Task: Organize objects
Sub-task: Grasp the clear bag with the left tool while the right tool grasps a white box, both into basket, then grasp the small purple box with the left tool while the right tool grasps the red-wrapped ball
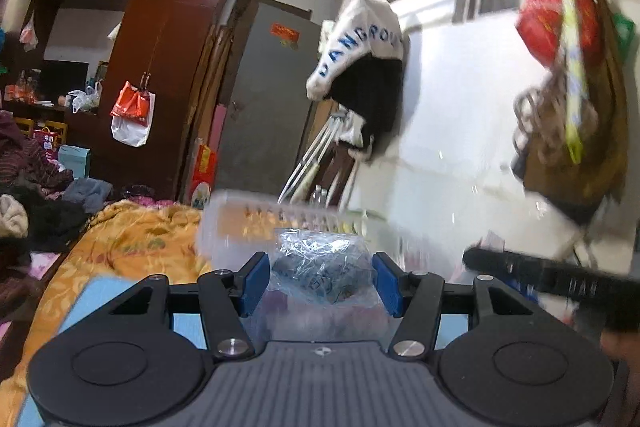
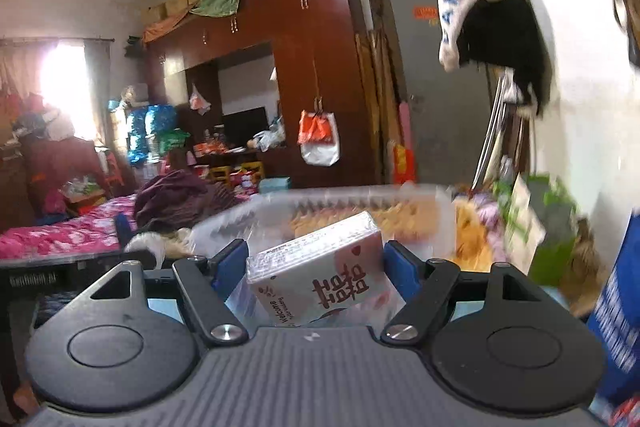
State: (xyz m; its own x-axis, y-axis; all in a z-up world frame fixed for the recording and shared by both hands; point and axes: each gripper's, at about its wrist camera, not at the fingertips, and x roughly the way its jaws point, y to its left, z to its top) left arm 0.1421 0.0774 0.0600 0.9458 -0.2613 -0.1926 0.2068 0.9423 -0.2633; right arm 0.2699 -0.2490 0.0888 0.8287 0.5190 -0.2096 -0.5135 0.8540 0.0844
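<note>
Two grippers, each with one item, in front of a clear plastic basket.

Left wrist view: the left gripper (image 1: 320, 281) was partly closed, and its blue pads pressed both sides of a crumpled clear plastic bag (image 1: 320, 267) with dark printing. The bag sat just before the clear plastic basket (image 1: 256, 223), which was blurred and hid part of the yellow bedspread (image 1: 132, 239) behind it. A black bar (image 1: 540, 273) crossed to the right of the basket. Far behind the basket stood a brown wardrobe (image 1: 160, 67). The bag showed no clear long axis.

Right wrist view: the right gripper (image 2: 316, 275) was about half open and held a wrapped box (image 2: 324, 275) by its two sides. The box was tilted, its long axis rising toward the right, its printed face toward the camera, its far edge against the basket (image 2: 360, 203). Left of the basket lay a pink bedspread (image 2: 60, 235) with a purple blanket (image 2: 180, 199).
</note>
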